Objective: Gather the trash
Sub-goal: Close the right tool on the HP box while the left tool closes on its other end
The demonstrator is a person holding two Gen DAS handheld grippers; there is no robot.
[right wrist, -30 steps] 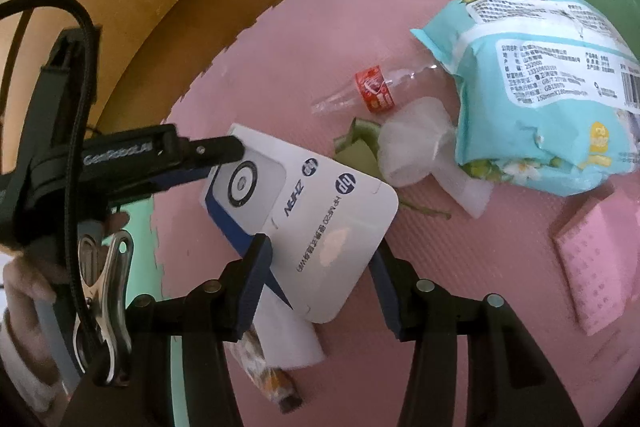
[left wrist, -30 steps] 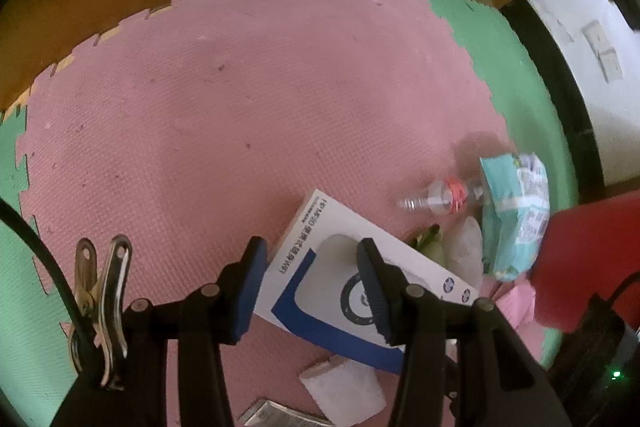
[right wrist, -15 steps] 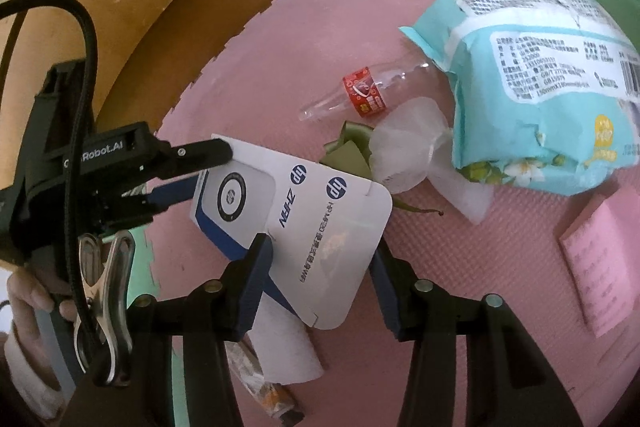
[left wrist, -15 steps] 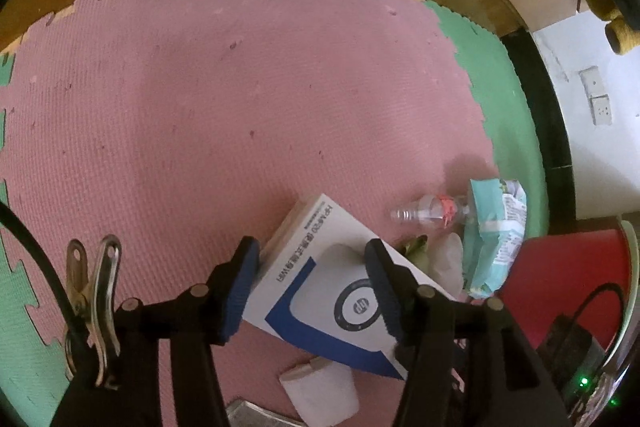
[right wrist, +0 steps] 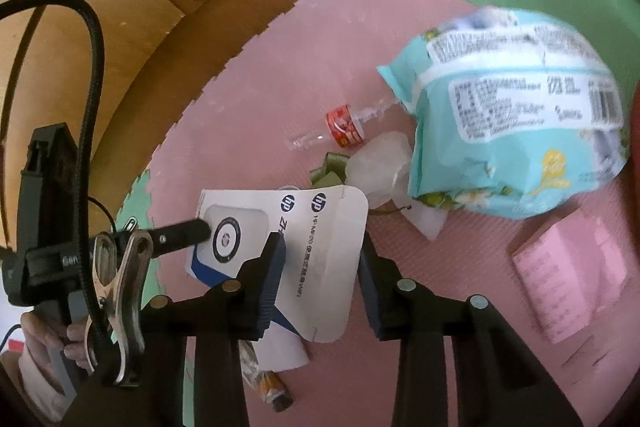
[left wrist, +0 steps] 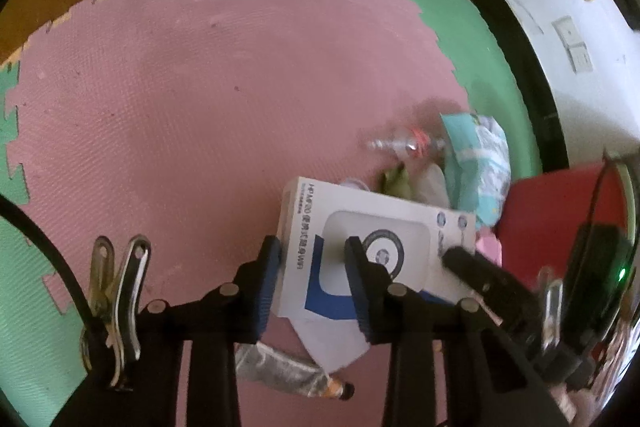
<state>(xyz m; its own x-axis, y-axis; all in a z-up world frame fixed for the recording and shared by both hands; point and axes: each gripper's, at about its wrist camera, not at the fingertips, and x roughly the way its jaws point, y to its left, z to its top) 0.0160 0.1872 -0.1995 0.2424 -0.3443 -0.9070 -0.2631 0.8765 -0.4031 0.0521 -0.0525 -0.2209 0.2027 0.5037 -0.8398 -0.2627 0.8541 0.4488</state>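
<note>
A white and blue box [left wrist: 380, 227] is tilted up off the pink foam mat [left wrist: 200, 87]. My left gripper [left wrist: 312, 259] is closing on its near left corner, one pad under the edge and one on the printed face. In the right wrist view my right gripper [right wrist: 322, 259] is closing across the box's white end flap [right wrist: 332, 227], a pad touching each side. The left gripper's upper finger [right wrist: 184, 233] rests by the round logo. Other trash lies beyond: a teal wipes pack [right wrist: 512, 131], a clear bottle with a red label [right wrist: 344, 125] and crumpled white plastic [right wrist: 380, 163].
A silver snack wrapper [left wrist: 280, 367] and white paper [left wrist: 332, 343] lie under the box. A pink pad [right wrist: 572, 267] sits right of it. A red bin [left wrist: 560, 219] stands at the right. Green mat tiles [left wrist: 480, 39] and wooden floor [right wrist: 120, 7] border the pink one.
Both grippers' jaws have narrowed onto the box. The box has turned and come up off the mat, uncovering the wrapper and paper below it.
</note>
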